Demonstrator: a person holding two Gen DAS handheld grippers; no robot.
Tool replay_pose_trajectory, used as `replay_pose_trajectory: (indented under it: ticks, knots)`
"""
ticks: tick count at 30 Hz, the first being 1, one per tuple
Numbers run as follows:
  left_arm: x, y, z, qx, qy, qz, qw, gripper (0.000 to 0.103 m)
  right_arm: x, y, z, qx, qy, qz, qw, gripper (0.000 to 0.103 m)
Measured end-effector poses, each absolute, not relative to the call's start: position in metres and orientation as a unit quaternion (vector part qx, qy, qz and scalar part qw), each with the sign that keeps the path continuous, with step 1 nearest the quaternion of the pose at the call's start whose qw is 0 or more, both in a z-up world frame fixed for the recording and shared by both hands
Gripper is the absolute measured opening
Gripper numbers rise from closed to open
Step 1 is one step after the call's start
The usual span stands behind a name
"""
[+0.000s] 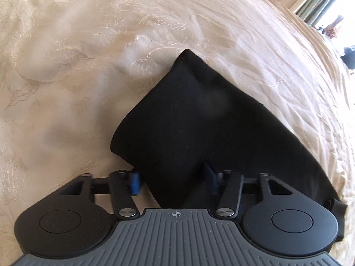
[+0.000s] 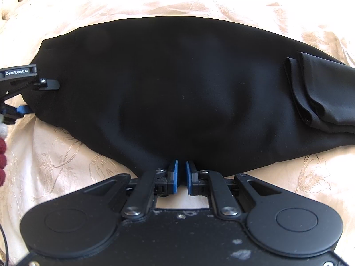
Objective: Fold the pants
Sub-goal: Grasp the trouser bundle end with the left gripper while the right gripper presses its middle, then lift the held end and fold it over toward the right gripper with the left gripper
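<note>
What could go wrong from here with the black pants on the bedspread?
1. The left tongs straddle a thick corner of the pants without visibly pinching it; closing may catch only some layers.
2. The right tongs look nearly shut on the near edge, so a lift could pull loose the folded layers at the right end.
3. Either could snag the bedspread.

Cream embroidered bedspread [image 1: 88,66] underneath; green curtain [image 1: 321,2] beside bright window [image 1: 341,6], far corner.

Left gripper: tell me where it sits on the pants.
In the right wrist view the left gripper is at the far left, at the end of the black pants on the cream bedspread.
</note>
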State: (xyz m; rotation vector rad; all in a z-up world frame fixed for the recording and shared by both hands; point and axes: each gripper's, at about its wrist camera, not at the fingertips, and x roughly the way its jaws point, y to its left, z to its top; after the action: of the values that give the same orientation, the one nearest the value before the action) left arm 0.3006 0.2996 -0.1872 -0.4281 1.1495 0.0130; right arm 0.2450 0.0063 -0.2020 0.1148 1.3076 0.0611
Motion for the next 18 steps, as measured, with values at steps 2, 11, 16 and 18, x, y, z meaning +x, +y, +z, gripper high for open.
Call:
replay_pose_trajectory:
  ticks: [2,11,16,18]
  knots:
    - [0.300,0.296,-0.176,-0.197,0.535,-0.012,0.822,0.025,0.244,0.007,-0.201,0.051,0.607,0.026,0.793,0.011]
    - [0.299,0.272,-0.107,-0.152,0.488,-0.040,0.859,0.021,0.222,0.019,-0.171,0.041,0.568,0.020,0.822,0.013]
    - [0.296,0.259,-0.075,-0.143,0.462,-0.058,0.873,0.019,0.224,0.028,-0.200,0.028,0.600,0.028,0.799,0.010]
    - [0.288,0.247,-0.060,-0.130,0.442,-0.066,0.885,0.013,0.228,0.033,-0.203,0.010,0.600,0.040,0.799,0.008]
